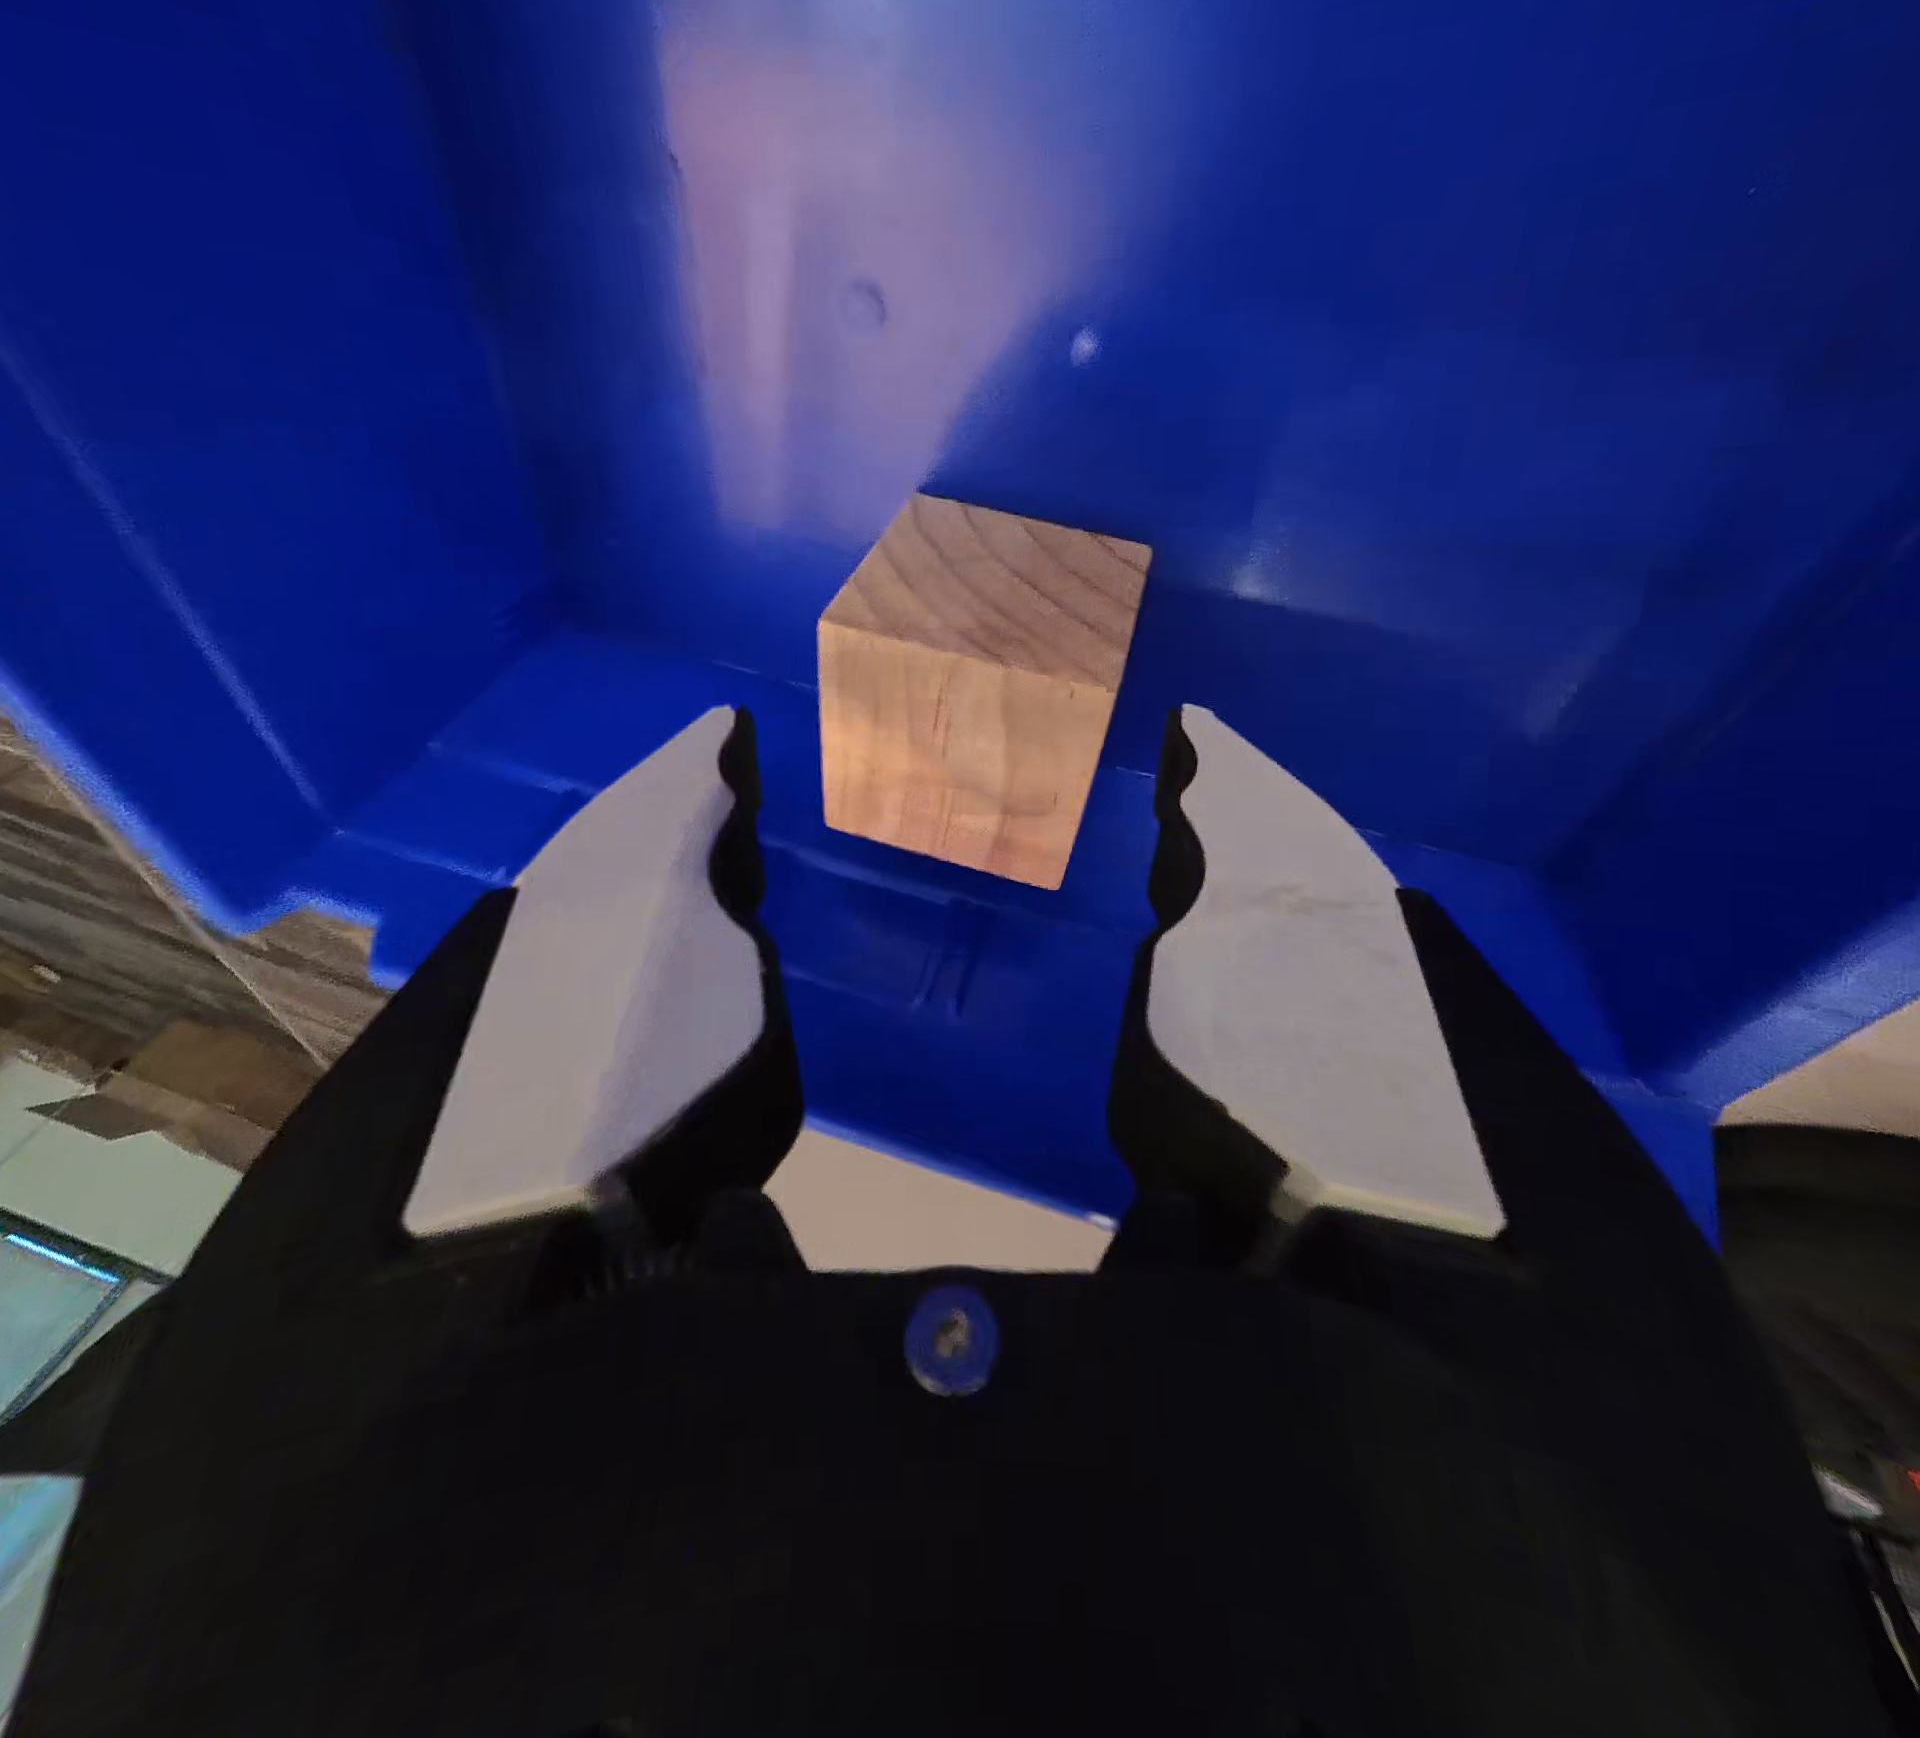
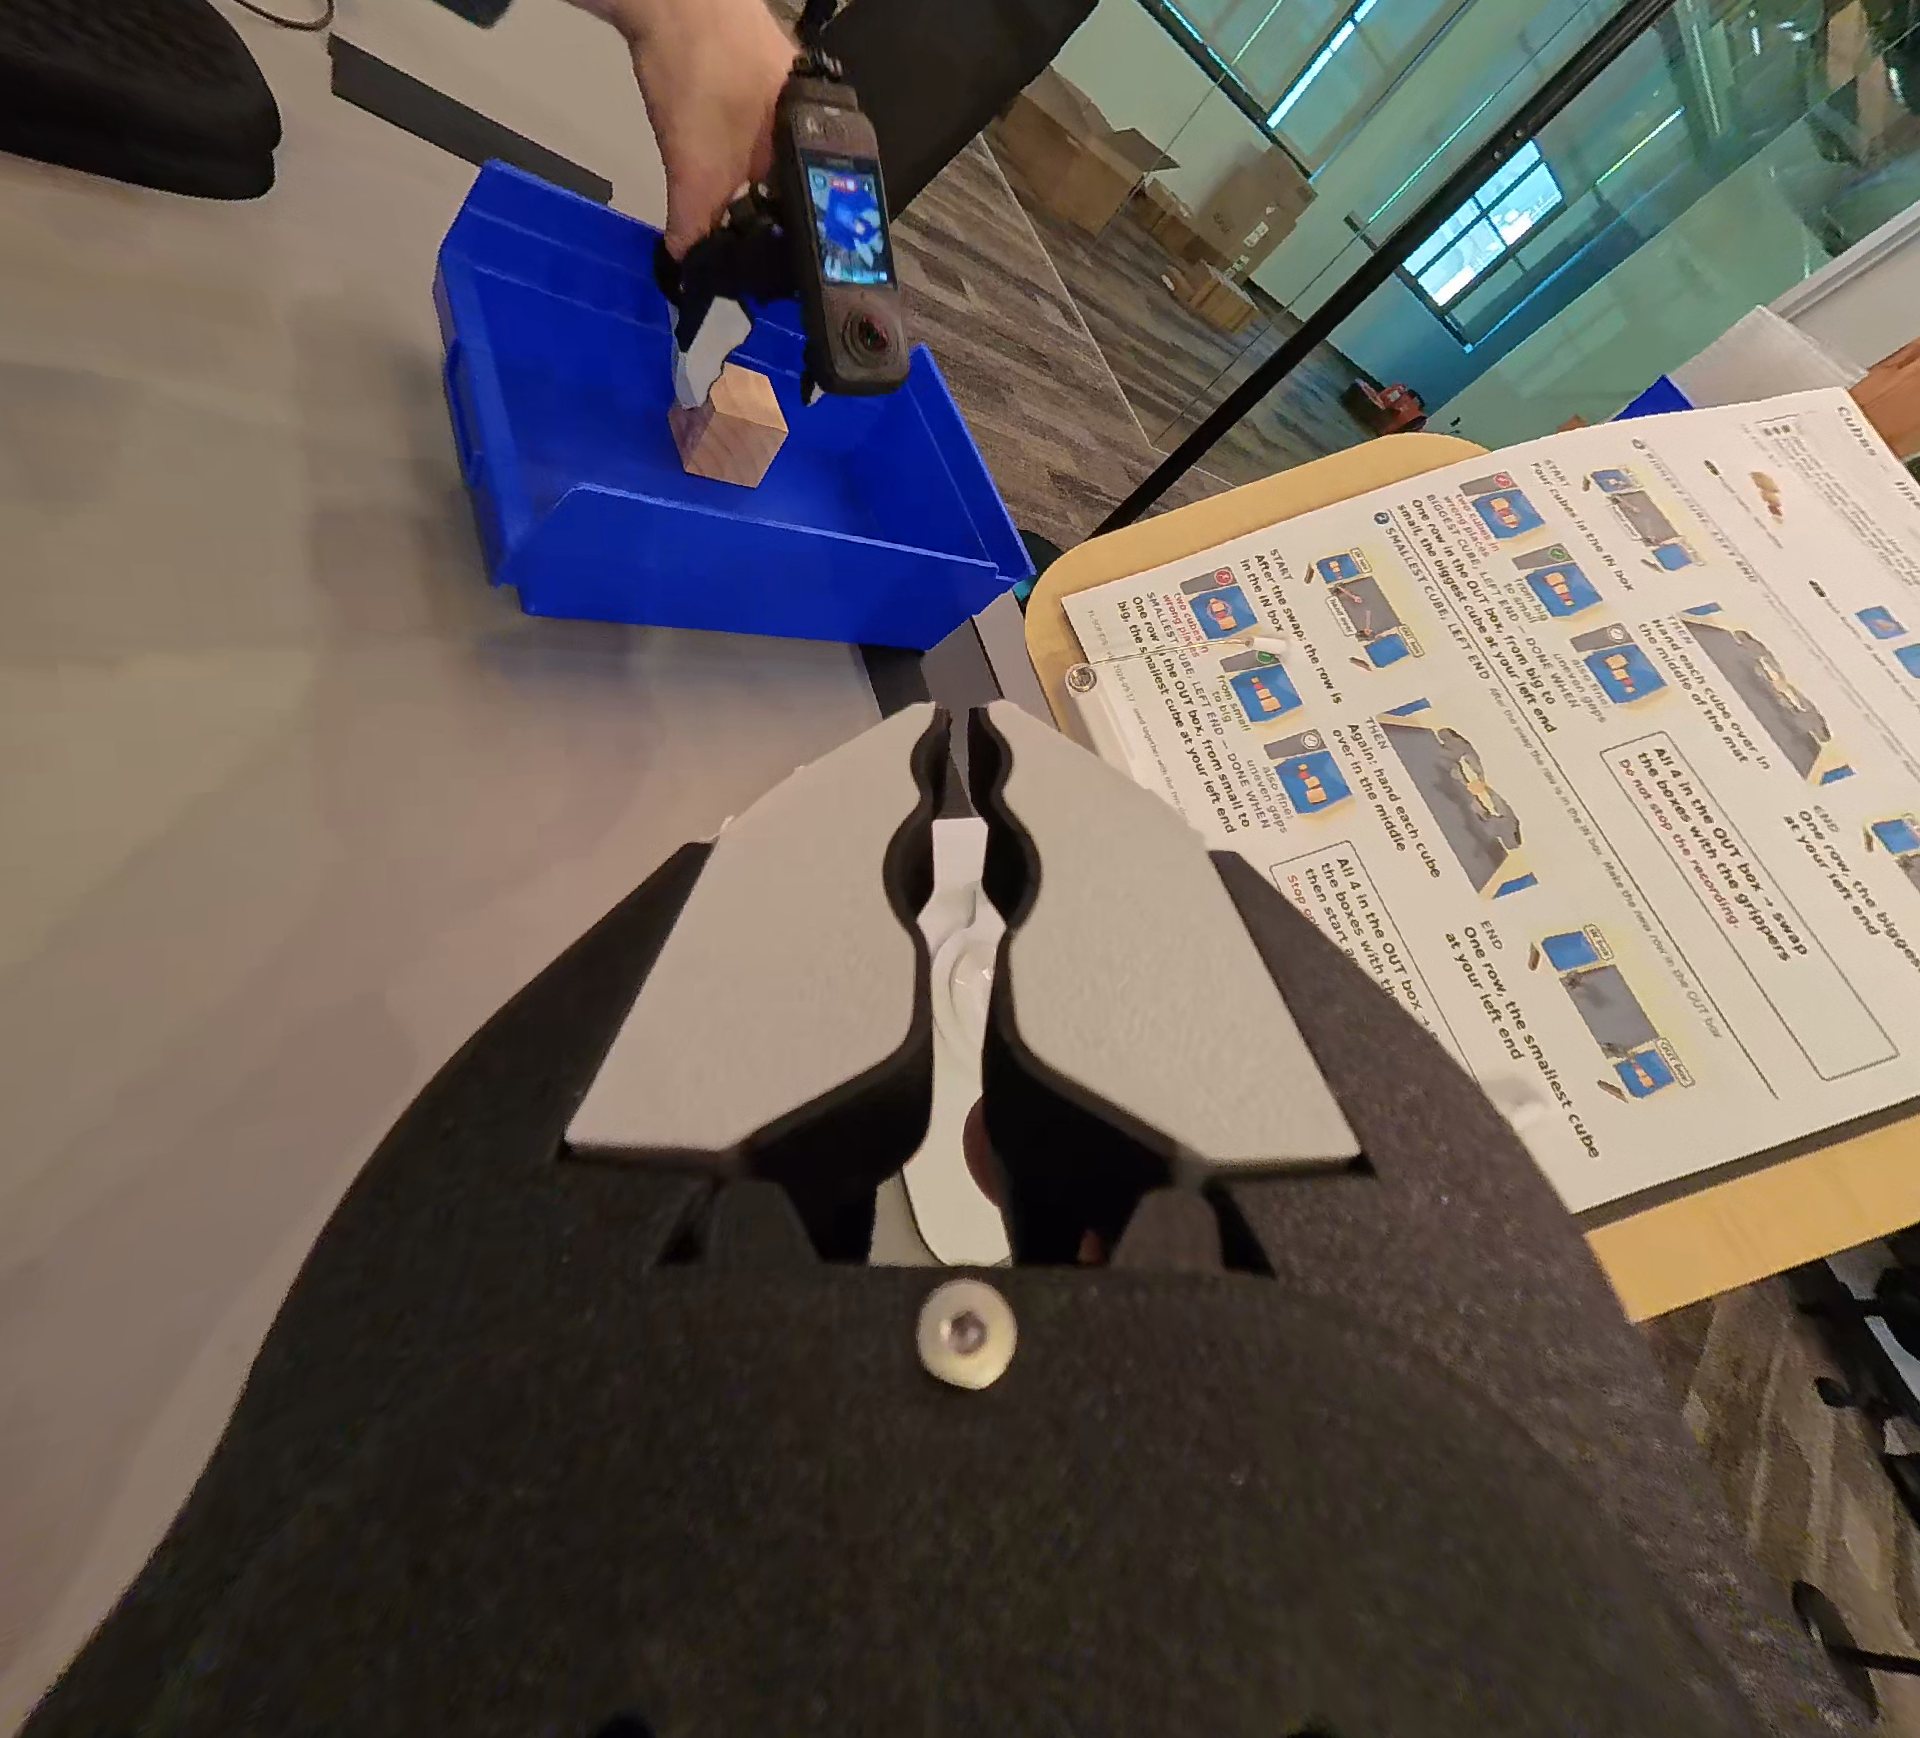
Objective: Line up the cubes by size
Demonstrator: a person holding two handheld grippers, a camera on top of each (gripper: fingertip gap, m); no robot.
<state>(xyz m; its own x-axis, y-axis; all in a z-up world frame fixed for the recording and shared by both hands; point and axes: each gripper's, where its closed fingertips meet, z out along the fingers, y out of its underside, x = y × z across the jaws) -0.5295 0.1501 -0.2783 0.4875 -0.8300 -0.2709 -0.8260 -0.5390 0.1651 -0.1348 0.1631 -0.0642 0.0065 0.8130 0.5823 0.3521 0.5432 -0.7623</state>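
Since the cube [image 1: 971, 712] is solid wood, expect it stiff, light and smooth-faced: pinch two opposite flat sides, mid-height. It sits on the bin [image 1: 1351, 441] floor just ahead of the left hand-held gripper [image 1: 961, 753], between its wide-spread fingers, pads clear of both faces. Right hand-held gripper [image 2: 961, 732] hangs over the desk [image 2: 312, 753], nearly closed, empty, cube well ahead-left.

The right gripper [image 2: 958, 722] is hovering nearly closed over the grey table [image 2: 260, 701], while the left gripper [image 2: 743, 384] is straddling a wooden cube [image 2: 732, 441] in the blue bin [image 2: 727, 556].
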